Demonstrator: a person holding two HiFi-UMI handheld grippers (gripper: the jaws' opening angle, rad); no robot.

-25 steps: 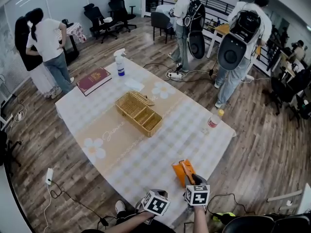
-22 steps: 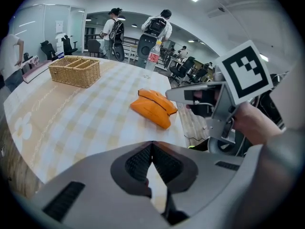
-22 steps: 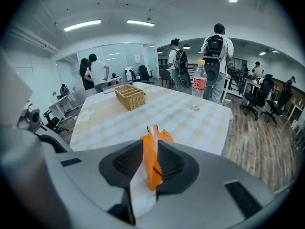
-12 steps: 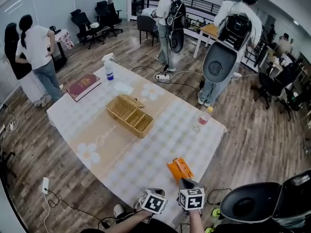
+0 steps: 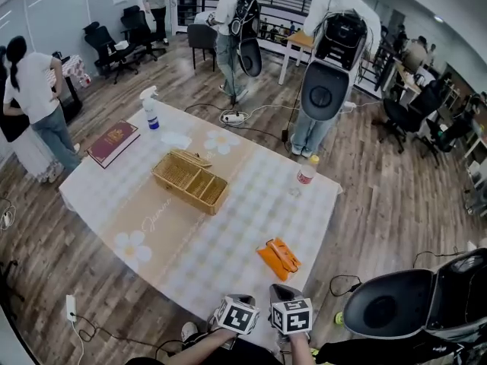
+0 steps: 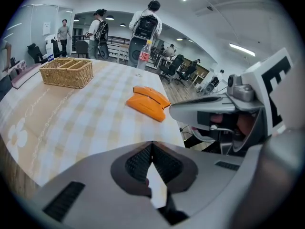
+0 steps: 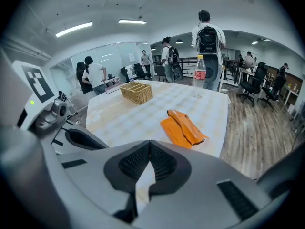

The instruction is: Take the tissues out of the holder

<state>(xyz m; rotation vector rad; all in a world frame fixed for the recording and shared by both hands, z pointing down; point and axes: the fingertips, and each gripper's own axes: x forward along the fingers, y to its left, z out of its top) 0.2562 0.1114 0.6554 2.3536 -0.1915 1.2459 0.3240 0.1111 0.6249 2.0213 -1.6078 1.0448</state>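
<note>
Woven wicker basket (image 5: pixel 190 182), smooth glossy orange holder (image 5: pixel 278 258), wood-plank floor (image 5: pixel 380 181)

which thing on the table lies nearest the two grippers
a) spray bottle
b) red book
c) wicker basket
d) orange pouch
d: in the head view the orange pouch lies just ahead of the left gripper and the right gripper, while the wicker basket, the red book and the spray bottle all sit farther up the table.
</note>
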